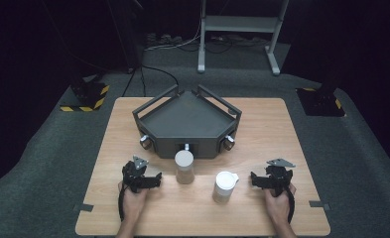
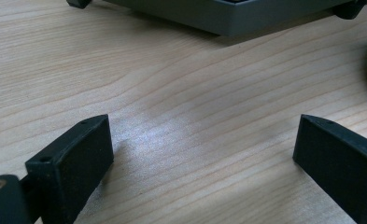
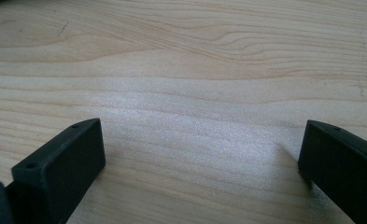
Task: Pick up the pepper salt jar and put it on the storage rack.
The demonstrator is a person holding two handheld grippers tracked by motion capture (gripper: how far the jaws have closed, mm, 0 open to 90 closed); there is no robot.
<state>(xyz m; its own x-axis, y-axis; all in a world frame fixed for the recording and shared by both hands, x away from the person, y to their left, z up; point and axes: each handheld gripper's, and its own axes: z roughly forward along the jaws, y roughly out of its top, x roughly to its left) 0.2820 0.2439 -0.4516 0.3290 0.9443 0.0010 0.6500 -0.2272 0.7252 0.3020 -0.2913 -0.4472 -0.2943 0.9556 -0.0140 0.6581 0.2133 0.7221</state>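
On the wooden table (image 1: 262, 134) stand two pale containers: a grey-beige cylinder (image 1: 184, 167) in front of the dark tray, and a white jug-like cup with a spout (image 1: 225, 187) to its right. My left gripper (image 1: 142, 174) rests low at the front left, open, its jaws wide apart over bare wood (image 2: 204, 154). My right gripper (image 1: 271, 177) sits at the front right, also open with nothing between its jaws (image 3: 202, 154). Each gripper is held by a hand that comes in from the bottom edge.
A dark grey angular tray (image 1: 187, 119) with raised rails and knobs on its front sits at the table's middle back; its front edge (image 2: 228, 18) shows in the left gripper view. Beyond the table lie grey carpet, cables and a metal stand (image 1: 239, 25).
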